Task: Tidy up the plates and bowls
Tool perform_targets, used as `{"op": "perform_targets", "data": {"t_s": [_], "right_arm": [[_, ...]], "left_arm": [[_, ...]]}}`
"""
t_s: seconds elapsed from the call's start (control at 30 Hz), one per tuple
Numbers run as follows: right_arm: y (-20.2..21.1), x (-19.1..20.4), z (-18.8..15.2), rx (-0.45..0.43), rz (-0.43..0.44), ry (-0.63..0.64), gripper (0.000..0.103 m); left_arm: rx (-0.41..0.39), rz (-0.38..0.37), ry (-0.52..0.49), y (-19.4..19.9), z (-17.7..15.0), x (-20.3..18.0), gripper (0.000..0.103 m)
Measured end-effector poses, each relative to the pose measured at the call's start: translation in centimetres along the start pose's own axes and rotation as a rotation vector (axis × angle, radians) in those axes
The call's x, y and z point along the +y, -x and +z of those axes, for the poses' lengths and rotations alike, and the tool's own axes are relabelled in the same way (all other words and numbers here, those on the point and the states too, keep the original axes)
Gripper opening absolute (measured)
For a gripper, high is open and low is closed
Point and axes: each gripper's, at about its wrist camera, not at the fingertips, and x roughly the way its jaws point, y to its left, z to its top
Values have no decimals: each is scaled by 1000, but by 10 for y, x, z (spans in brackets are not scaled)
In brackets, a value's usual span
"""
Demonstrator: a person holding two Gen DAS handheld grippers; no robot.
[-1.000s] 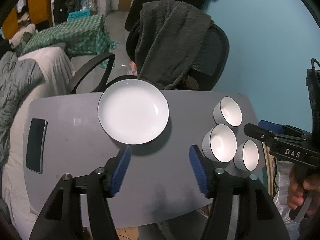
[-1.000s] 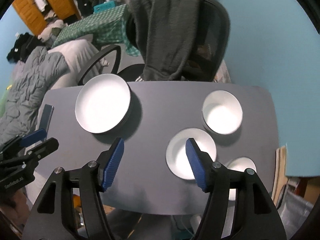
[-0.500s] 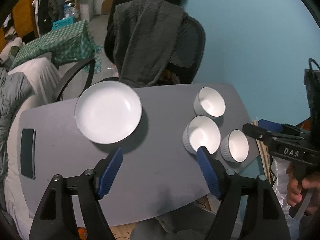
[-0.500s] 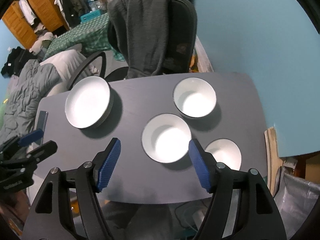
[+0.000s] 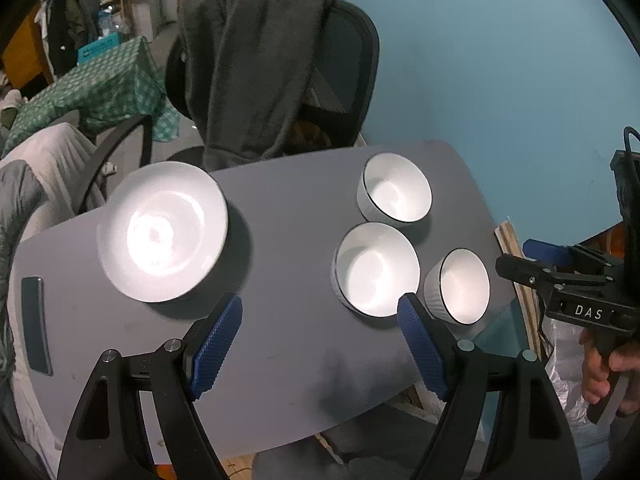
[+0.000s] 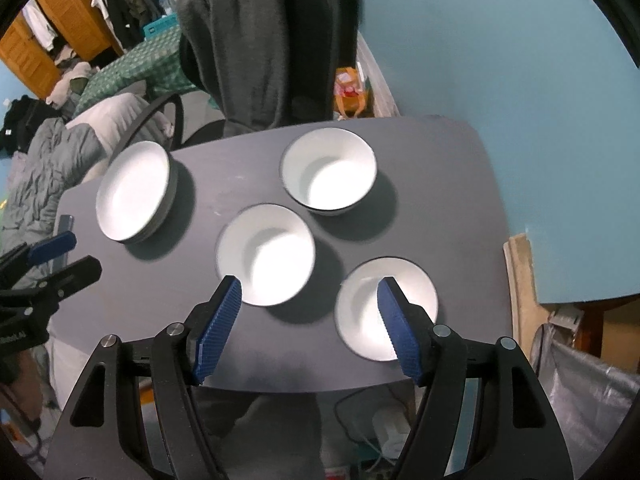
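A white plate stack [image 5: 162,232] [image 6: 134,190] sits at the left of the grey table [image 5: 288,216] [image 6: 440,184]. Three white bowls stand at the right: a far bowl [image 5: 396,192] [image 6: 329,170], a middle bowl [image 5: 376,268] [image 6: 266,254] and a near bowl [image 5: 464,286] [image 6: 386,308]. My left gripper [image 5: 320,312] is open and empty above the table's front, between plate and middle bowl. My right gripper [image 6: 310,296] is open and empty above the gap between the middle and near bowls; it also shows in the left wrist view [image 5: 532,258].
A dark phone [image 5: 36,324] lies at the table's left edge. An office chair [image 5: 280,80] draped with a dark garment stands behind the table. A blue wall [image 6: 520,80] is on the right. Bedding [image 6: 44,152] lies to the left.
Both grippers have pulled back and risen from the table and shifted right, so the dishes look smaller and farther left. Nothing on the table has moved. Both stayed open.
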Motion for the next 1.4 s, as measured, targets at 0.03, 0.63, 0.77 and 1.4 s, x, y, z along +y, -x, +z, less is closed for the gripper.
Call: {"op": "perform_targets", "data": {"t_s": [0.03, 0.63, 0.77, 1.4], "right_arm": [[-3, -4, -1, 3, 8, 0, 70], [-108, -12, 34, 155, 154, 91, 69], [-128, -8, 32, 204, 157, 108, 64], [-153, -21, 18, 320, 165, 43, 13]], "left_arm": [[10, -2, -2, -6, 2, -2, 81], [161, 48, 16, -111, 8, -12, 81], [207, 47, 28, -129, 10, -9, 81], [334, 2, 78, -171, 5, -3, 33]]}}
